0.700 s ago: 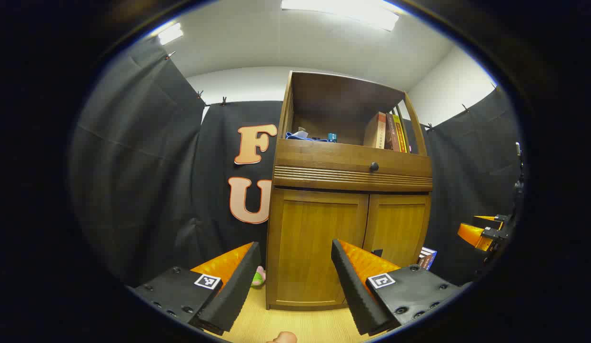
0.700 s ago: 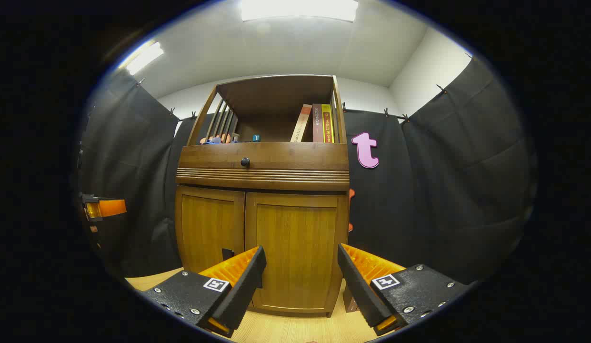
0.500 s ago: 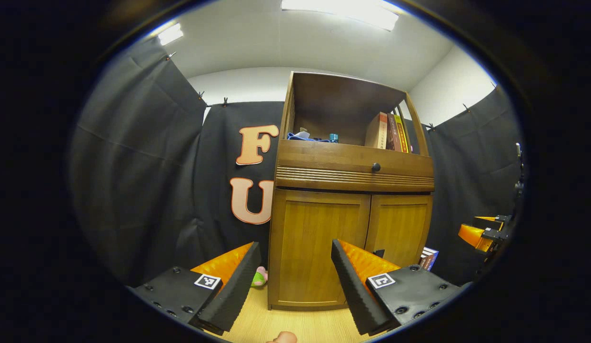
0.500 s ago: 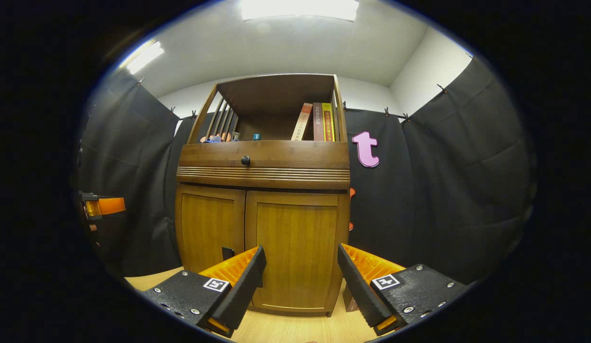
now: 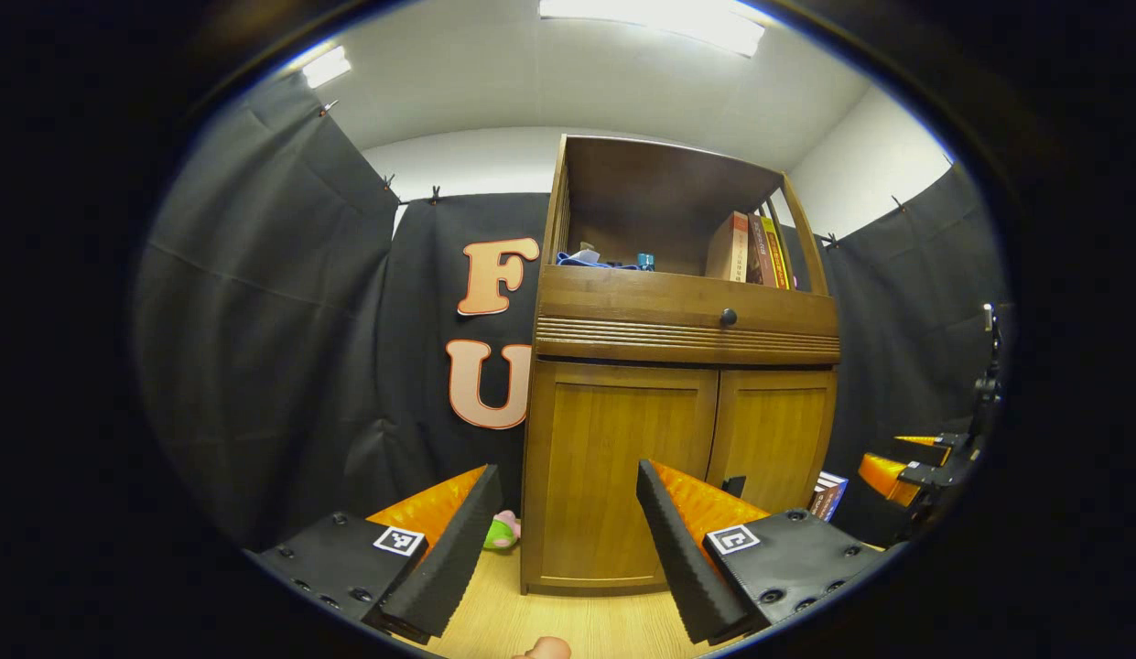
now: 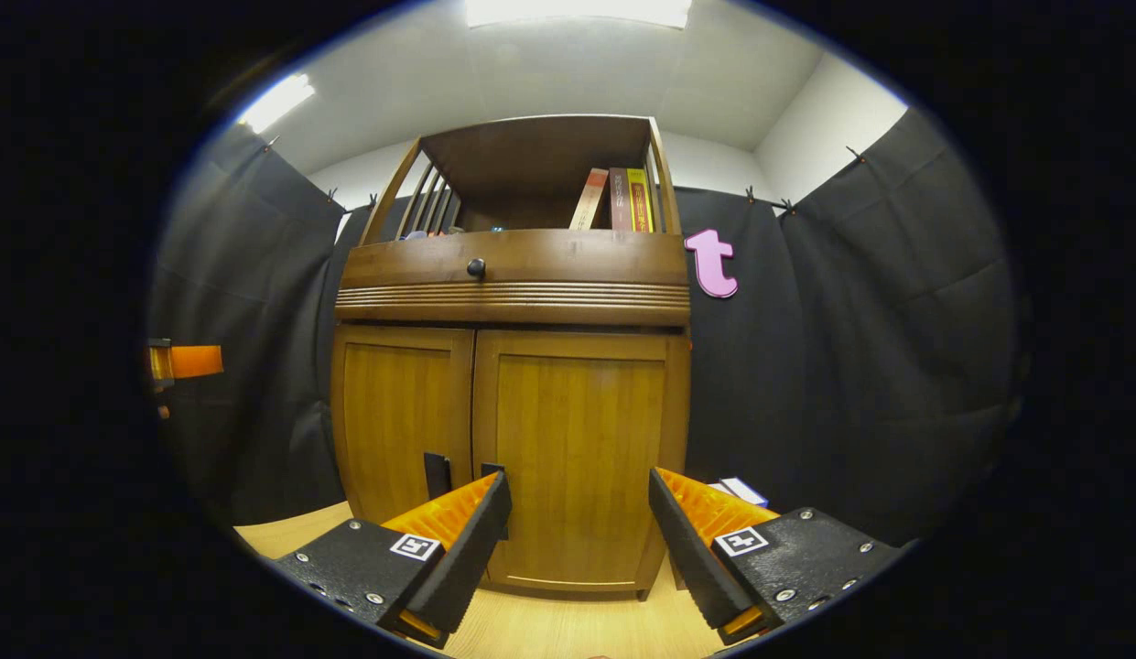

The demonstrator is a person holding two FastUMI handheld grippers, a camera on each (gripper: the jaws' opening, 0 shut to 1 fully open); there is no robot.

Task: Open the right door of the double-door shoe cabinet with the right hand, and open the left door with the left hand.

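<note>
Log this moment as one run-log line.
cabinet doors: both shut | right hand-held gripper: open, facing right door, no contact | left hand-held gripper: open, off the left door

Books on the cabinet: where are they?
The books stand at the right end of the cabinet's open top shelf, above the drawer knob.

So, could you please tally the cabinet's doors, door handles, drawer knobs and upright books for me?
Doors: 2, left door and right door, both closed
Door handles: 2
Drawer knobs: 1
Upright books: 3
Total: 8
</note>
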